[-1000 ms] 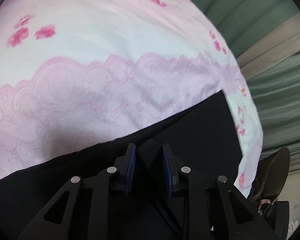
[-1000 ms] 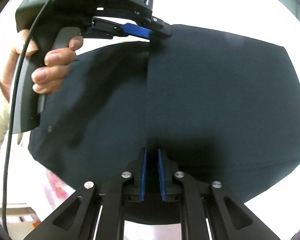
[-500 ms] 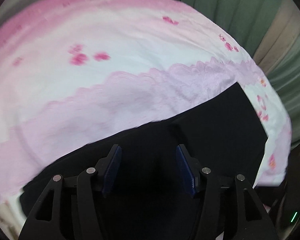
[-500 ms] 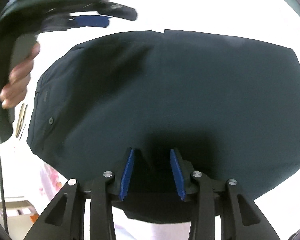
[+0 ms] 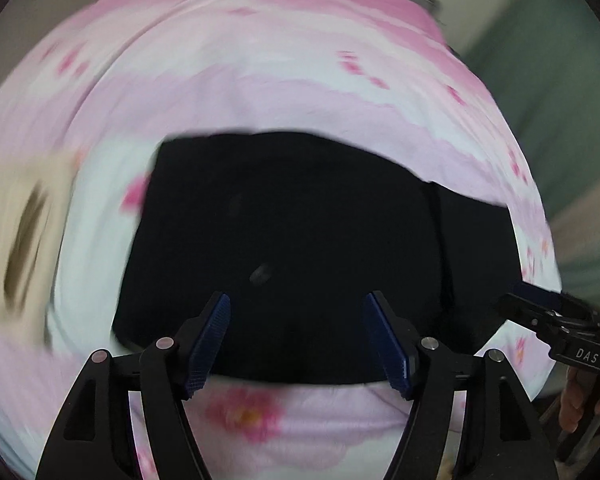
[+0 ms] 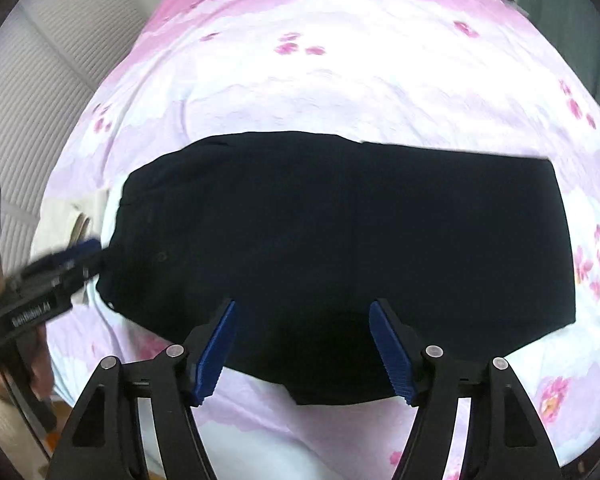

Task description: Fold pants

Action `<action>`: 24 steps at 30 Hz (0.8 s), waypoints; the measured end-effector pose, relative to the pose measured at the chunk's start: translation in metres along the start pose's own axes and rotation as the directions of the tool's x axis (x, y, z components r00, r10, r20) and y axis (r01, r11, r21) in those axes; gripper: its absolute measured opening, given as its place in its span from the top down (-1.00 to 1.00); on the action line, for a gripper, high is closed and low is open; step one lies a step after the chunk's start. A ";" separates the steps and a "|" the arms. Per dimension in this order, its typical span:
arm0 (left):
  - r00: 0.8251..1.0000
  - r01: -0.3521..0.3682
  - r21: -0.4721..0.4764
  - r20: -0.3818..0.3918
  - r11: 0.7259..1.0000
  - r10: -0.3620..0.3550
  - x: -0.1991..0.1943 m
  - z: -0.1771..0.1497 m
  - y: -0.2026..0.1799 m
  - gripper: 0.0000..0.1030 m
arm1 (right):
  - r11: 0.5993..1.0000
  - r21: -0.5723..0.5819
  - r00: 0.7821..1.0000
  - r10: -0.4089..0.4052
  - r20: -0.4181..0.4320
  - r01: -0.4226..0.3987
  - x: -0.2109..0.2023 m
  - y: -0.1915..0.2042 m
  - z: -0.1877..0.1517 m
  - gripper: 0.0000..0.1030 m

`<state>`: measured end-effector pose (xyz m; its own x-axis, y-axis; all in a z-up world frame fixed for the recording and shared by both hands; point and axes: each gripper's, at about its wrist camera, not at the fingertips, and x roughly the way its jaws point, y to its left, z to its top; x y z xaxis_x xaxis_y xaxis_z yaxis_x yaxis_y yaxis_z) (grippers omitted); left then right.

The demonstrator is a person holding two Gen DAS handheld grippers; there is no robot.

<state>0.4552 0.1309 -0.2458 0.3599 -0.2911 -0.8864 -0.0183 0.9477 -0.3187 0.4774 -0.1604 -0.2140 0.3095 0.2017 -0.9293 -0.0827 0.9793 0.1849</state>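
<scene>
The black pants (image 6: pixel 340 240) lie folded into a flat, wide rectangle on the pink floral bedsheet (image 6: pixel 340 80). My right gripper (image 6: pixel 302 344) hangs above their near edge. Its jaws are opening, with nothing between the blue pads. In the blurred left wrist view the pants (image 5: pixel 300 240) fill the middle. My left gripper (image 5: pixel 300 340) hovers over their near edge, its jaws also opening with nothing between them. From the right wrist, the left gripper (image 6: pixel 92 256) shows beside the pants' left end. The right gripper (image 5: pixel 516 304) sits off their right end.
The bedsheet (image 5: pixel 300 80) stretches far beyond the pants. A beige item (image 6: pixel 72 220) lies on the bed just past the pants' left end. A slatted white wall (image 6: pixel 32 80) stands on the left and green curtains (image 5: pixel 560 100) on the right. A hand (image 5: pixel 580 400) holds the right gripper.
Both grippers let go of the pants and opened. The right one rose. The left one swung off the far fold to the pants' left end. The pants now lie flat.
</scene>
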 end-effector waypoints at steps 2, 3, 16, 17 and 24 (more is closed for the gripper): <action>1.000 0.016 -0.070 0.021 0.997 -0.014 -0.005 -0.012 0.021 -0.34 | 0.999 -0.048 1.000 0.002 -0.012 -0.003 -0.001 0.014 0.002 -0.34; 0.999 0.016 -0.106 0.034 0.994 -0.013 -0.007 -0.018 0.034 -0.34 | 0.997 -0.075 1.000 0.003 -0.021 -0.004 0.001 0.022 0.003 -0.34; 0.991 0.124 -0.353 0.089 0.927 -0.099 0.027 -0.062 0.139 -0.33 | 0.938 -0.344 0.994 0.005 -0.108 -0.041 0.060 0.135 -0.001 -0.34; 0.990 0.137 -0.366 0.091 0.920 -0.111 0.032 -0.064 0.144 -0.33 | 0.934 -0.353 0.993 0.005 -0.116 -0.046 0.064 0.140 -0.002 -0.34; 0.945 0.325 -0.479 0.141 0.815 -0.294 0.069 -0.065 0.183 -0.34 | 0.915 -0.399 0.984 -0.013 -0.177 -0.059 0.085 0.160 -0.015 -0.34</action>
<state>0.4157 0.2758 -0.3875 0.4767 -0.5358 -0.6969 -0.3447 0.6153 -0.7089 0.4767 0.0130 -0.2681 0.1385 0.1820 -0.9735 -0.4722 0.8762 0.0966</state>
